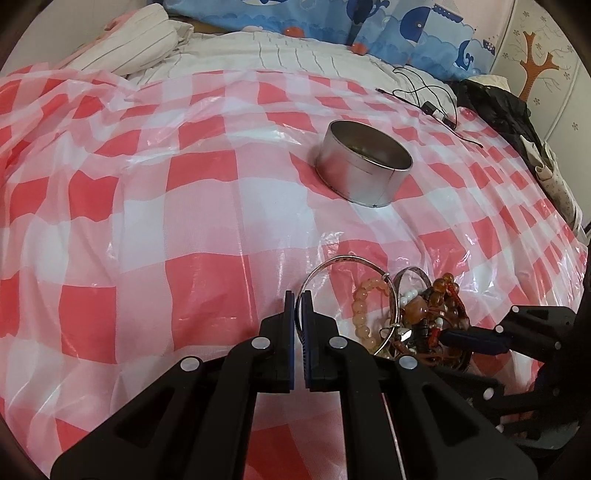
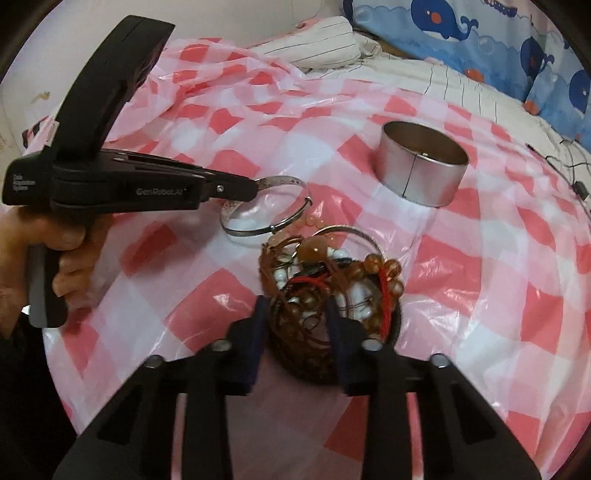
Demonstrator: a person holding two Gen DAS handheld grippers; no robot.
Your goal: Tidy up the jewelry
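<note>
Left gripper (image 2: pixel 255 186), left of frame in right wrist view: "GenRobot.AI" in pale letters on side of body. Small three-line label at rear end, far left, too blurred to read.

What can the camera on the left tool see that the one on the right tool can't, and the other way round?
Only the left view shows a black bundle and a tree picture on the wall at the far right.

Only the right view shows the whole left tool from the side, the hand holding it, and the dark dish under the beads, which the right tool straddles.

Both show the silver bangle pinched by the left tool, the pile of bead bracelets, the round metal tin, the checked plastic sheet and the whale pillow.
</note>
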